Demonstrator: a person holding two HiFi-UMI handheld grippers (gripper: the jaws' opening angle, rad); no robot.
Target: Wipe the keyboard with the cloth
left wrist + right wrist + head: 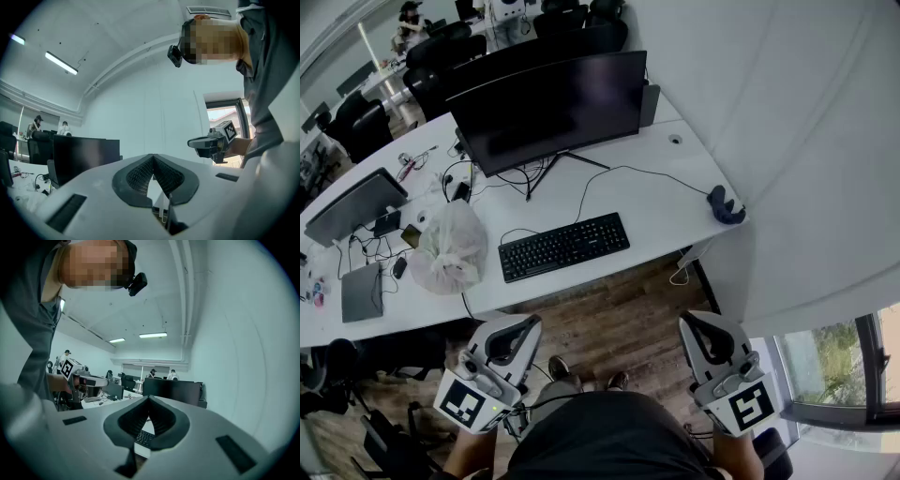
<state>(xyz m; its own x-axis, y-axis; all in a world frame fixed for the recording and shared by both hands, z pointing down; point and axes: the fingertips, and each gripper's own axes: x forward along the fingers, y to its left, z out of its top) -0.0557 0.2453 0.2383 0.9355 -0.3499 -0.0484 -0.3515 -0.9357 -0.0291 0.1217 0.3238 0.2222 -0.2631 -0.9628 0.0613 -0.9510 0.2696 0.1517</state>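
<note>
The black keyboard (564, 246) lies on the white desk (656, 187) in front of a dark monitor (553, 108). A dark blue cloth (725, 206) sits crumpled at the desk's right end. Both grippers are held low near the person's body, well short of the desk. My left gripper (528, 324) is shut and holds nothing; in its own view the jaw tips of the left gripper (153, 156) meet. My right gripper (689, 324) is likewise shut and empty, the tips of the right gripper (149, 398) touching. Part of the keyboard (143, 438) shows below those jaws.
A tied white plastic bag (450, 246) stands left of the keyboard. Cables, a second monitor (354, 206) and a laptop (362, 291) crowd the desk's left side. Wooden floor (609, 328) lies between me and the desk. A white wall rises at the right, and people sit at far desks.
</note>
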